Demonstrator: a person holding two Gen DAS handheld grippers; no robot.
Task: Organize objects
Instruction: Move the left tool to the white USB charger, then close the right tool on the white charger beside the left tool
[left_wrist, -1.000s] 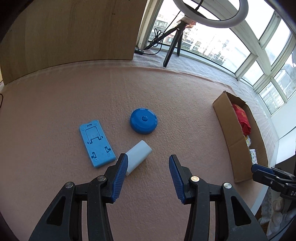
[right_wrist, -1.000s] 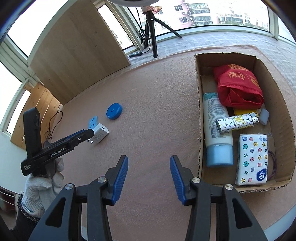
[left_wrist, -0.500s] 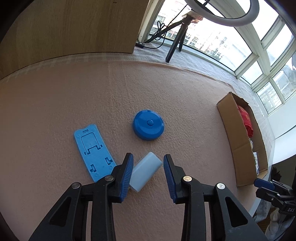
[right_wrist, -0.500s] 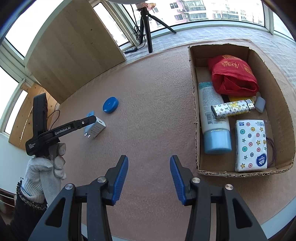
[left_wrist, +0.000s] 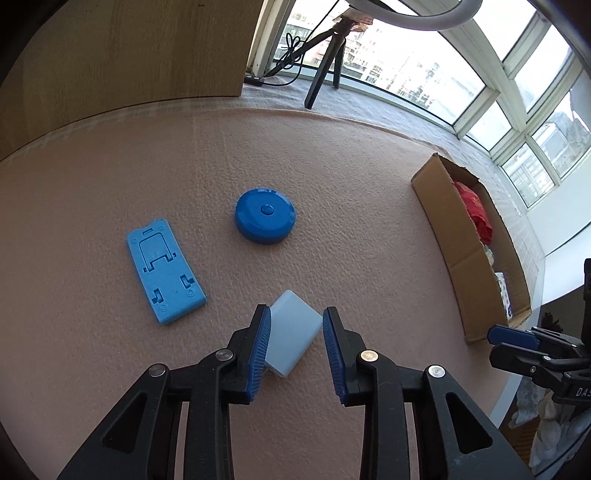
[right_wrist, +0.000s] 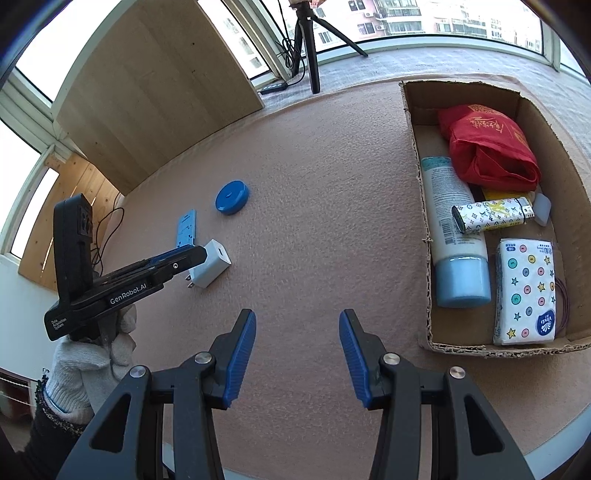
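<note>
A white charger block (left_wrist: 291, 332) lies on the pinkish table mat, prongs toward the near edge. My left gripper (left_wrist: 297, 314) straddles it. The left pad touches its side, a thin gap shows at the right pad, and the block still rests flat. In the right wrist view the left gripper (right_wrist: 197, 256), held by a gloved hand (right_wrist: 92, 354), reaches over the same charger (right_wrist: 212, 264). A blue round tape measure (left_wrist: 265, 220) and a flat blue phone stand (left_wrist: 164, 271) lie just beyond. My right gripper (right_wrist: 297, 317) hovers open and empty near the front edge.
An open cardboard box (right_wrist: 424, 206) stands at the right, holding a red bag (right_wrist: 487, 147), a white tube (right_wrist: 454, 221), a patterned cylinder (right_wrist: 491, 218) and a tissue pack (right_wrist: 526, 291). A wooden panel (left_wrist: 129, 51) and a tripod (left_wrist: 325, 66) stand at the back.
My left gripper has moved forward over the charger and its jaws have narrowed around it. The right gripper has shifted only slightly and stays open.
</note>
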